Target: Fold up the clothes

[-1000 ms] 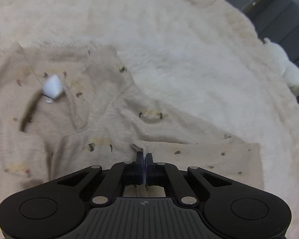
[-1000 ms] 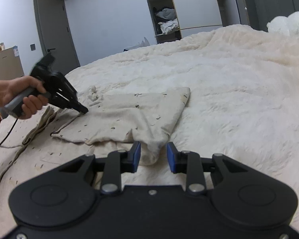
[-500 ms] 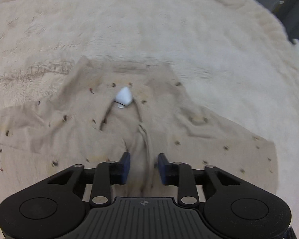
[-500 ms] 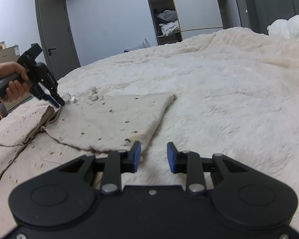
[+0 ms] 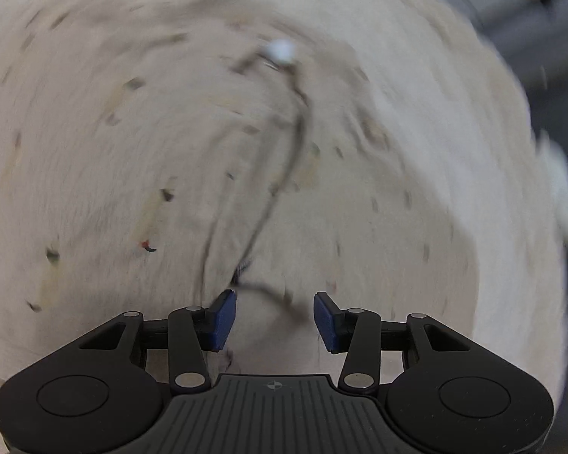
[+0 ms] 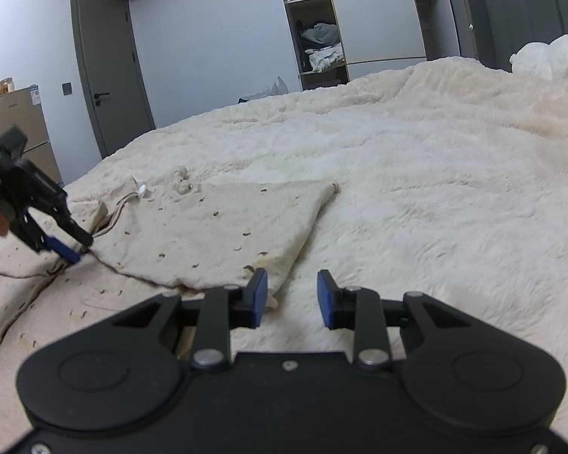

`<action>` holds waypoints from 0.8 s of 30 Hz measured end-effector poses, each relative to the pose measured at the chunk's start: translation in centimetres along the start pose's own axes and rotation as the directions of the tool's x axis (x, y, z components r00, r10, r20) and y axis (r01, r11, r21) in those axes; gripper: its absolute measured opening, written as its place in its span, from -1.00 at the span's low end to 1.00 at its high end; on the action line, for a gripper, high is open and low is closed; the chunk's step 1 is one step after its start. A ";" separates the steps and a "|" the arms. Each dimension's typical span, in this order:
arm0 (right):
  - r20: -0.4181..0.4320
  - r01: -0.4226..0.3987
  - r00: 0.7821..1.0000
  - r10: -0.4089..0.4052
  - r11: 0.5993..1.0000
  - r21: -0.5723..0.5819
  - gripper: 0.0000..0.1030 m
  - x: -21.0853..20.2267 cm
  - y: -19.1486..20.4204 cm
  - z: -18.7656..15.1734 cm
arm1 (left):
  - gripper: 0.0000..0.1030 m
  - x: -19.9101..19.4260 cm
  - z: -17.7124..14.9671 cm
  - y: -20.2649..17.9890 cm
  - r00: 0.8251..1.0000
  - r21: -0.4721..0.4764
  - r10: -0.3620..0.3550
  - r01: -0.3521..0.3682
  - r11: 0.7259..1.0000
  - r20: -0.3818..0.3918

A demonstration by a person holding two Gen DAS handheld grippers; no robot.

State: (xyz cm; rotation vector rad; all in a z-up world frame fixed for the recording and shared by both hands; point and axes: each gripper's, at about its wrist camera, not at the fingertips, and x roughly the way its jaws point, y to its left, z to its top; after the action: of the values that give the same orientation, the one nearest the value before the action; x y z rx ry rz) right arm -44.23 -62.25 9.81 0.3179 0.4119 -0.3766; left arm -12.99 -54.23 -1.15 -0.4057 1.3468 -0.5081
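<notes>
left gripper [image 5: 275, 316] closing, nothing pinched, over the beige garment [image 6: 223, 234].
right gripper [image 6: 292, 299] spread, empty, beside its corner.

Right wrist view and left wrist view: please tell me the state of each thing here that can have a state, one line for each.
Beige garment: partly folded, one flap laid over, flat on the bed.
White tag: exposed at the neckline.
Left gripper: jaws closing, tips at the garment's edge, nothing clamped.
Right gripper: open, empty, beside the folded corner.
Grey door: closed.
Wardrobe shelves: open, clothes inside.
</notes>
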 end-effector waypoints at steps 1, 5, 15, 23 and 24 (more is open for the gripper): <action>-0.001 0.001 1.000 -0.001 1.000 0.000 -0.46 0.0 0.0 0.0 | -0.93 0.0 -0.1 0.0 1.000 -0.022 0.000 0.001 1.000 0.019; -0.001 0.004 1.000 -0.004 1.000 0.000 -0.46 0.1 -0.1 0.0 | -1.00 -2.2 -1.6 -1.6 0.996 -0.064 -0.052 0.056 0.996 0.067; 0.001 -0.005 1.000 0.005 1.000 -0.008 -0.46 -0.1 0.1 0.0 | -0.78 -7.4 -4.4 -1.7 0.982 -0.034 0.088 -0.083 0.996 0.169; -0.081 -0.115 0.989 0.125 0.987 0.110 -0.42 -0.4 -1.2 -0.2 | -0.06 -7.5 -6.2 1.4 0.999 0.020 -0.006 0.005 1.000 0.041; -0.095 -0.152 0.981 0.167 0.977 0.147 -0.42 -0.5 -1.5 -0.2 | -0.05 -7.6 -6.0 1.7 0.999 0.031 -0.020 0.019 0.999 0.033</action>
State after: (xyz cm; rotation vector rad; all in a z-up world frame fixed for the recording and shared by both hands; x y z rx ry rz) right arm -45.29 -63.34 9.54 0.5054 0.4622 -0.2317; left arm -19.81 -48.41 3.00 -0.4003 1.3028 -0.5356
